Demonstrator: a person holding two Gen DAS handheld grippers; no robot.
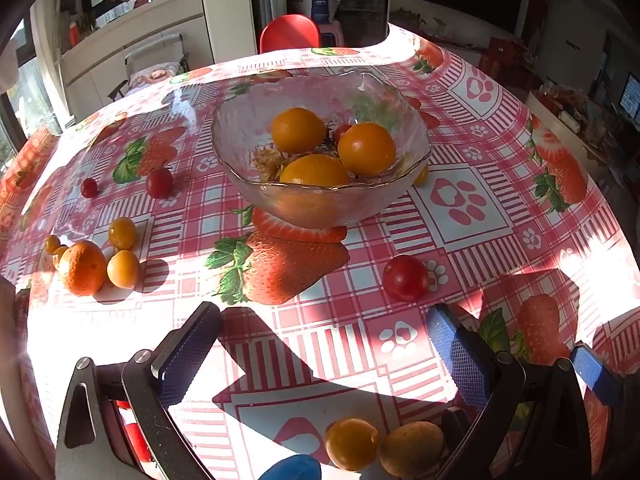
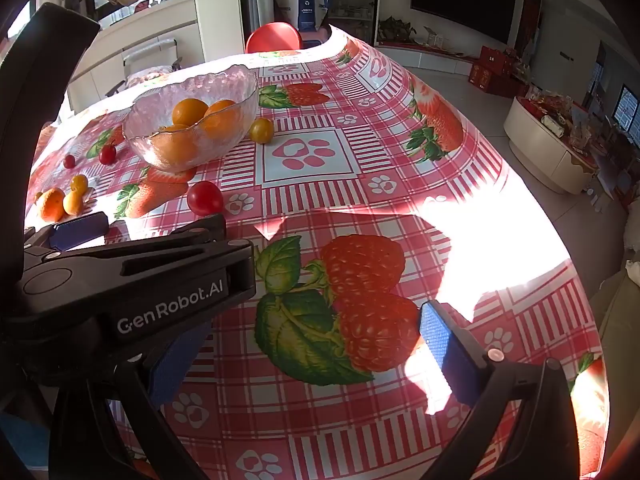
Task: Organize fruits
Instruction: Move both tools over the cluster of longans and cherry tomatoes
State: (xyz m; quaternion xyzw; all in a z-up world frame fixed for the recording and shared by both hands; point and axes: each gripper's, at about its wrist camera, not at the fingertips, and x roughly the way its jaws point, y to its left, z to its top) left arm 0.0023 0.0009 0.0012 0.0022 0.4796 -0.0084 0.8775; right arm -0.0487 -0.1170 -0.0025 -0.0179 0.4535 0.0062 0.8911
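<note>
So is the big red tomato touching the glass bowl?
Apart. In the left wrist view the red tomato sits nearer the camera than the glass bowl, with a stretch of checked tablecloth showing between them. The right wrist view shows the same gap.

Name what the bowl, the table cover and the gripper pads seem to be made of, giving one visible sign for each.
Bowl: probably glass, clear and rippled; the oranges show through its wall.
Table cover: likely glossy plastic or oilcloth; sunlight glares off the printed pattern.
Gripper pads: apparently blue rubbery material, matte with a fine dotted texture; exact material is unclear.
</note>
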